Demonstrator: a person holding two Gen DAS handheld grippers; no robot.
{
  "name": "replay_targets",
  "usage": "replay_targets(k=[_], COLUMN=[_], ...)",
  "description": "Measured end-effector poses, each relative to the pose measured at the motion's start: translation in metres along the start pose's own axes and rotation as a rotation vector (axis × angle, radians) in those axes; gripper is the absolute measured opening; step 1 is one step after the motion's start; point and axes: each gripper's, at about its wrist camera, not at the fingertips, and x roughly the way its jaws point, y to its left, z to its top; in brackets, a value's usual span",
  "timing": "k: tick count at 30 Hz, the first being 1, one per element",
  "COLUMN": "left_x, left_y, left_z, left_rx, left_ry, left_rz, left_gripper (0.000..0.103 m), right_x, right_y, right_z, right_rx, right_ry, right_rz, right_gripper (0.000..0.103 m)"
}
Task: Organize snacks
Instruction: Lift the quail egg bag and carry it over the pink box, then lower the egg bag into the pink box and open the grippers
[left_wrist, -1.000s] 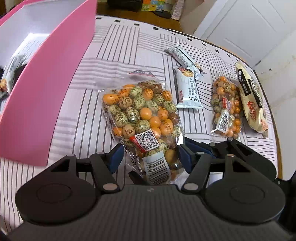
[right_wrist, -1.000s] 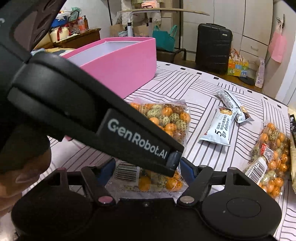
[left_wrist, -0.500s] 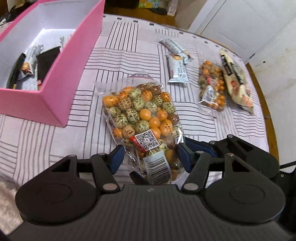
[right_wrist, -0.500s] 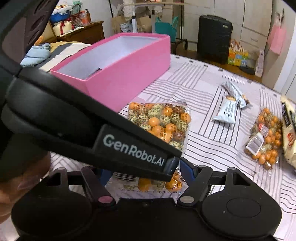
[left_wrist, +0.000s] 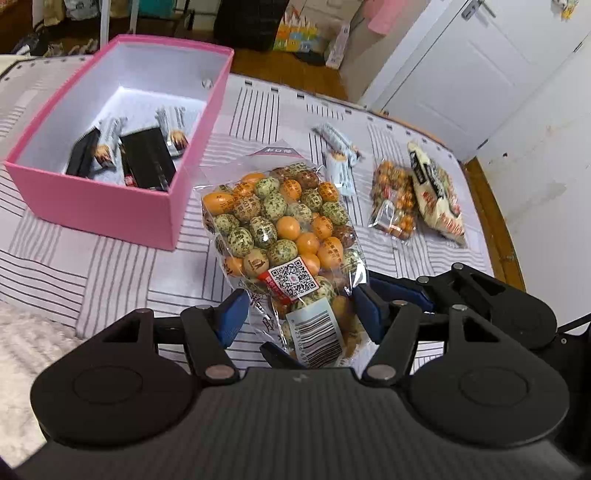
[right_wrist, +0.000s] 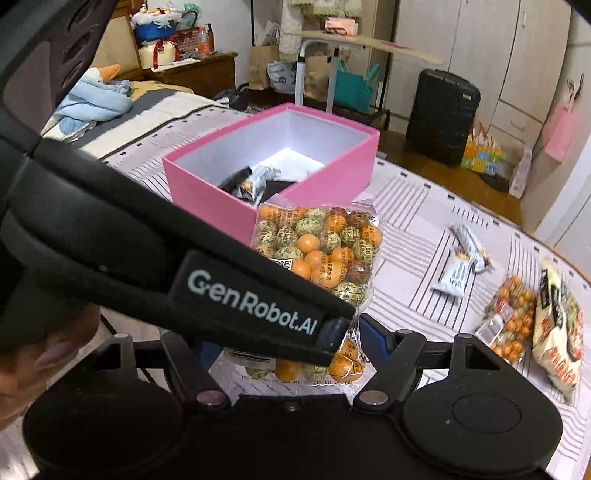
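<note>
While several wrapped bars already lie in the open pink cardboard box (left_wrist: 110, 206), both the left gripper (left_wrist: 299, 314) and the right gripper (right_wrist: 288, 354) pinch one clear bag of orange and green candies (left_wrist: 280, 229), lifted beside it. Two bar packets (left_wrist: 340, 155), a smaller candy bag (left_wrist: 393, 199) and a cream snack bag (left_wrist: 436, 192) remain on the striped cloth (left_wrist: 92, 273); nothing blocks the box.

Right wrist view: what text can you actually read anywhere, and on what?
"GenRobot.AI": on the left gripper body crossing the view.
Candy bag: print on the wrappers, QR code and barcode digits too small to read.
White bar, small candy bag, beige packet: blurred, unreadable.
</note>
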Motion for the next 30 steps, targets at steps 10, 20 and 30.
replay_targets(k=[10,20,30], left_x=[-0.036,-0.031,0.012], left_y=[0.011,0.039,0.096], left_z=[0.010,0.048,0.121], left_rx=[0.008,-0.010,0.020], left_ry=[-0.084,-0.150,-0.142], left_rz=[-0.001,0.023,0.045], left_gripper=[0.062,0.062,0.062], right_x=[-0.014,0.013,0.085], right_y=[0.020,0.028,0.000], right_z=[0.023,0.060,0.104], right_rx=[-0.038,-0.071,0.044], right_ry=[-0.054,-0.118,-0.169], right_rz=[-0.011,-0.016,0.086], right_gripper=[0.079,0.079,0.079])
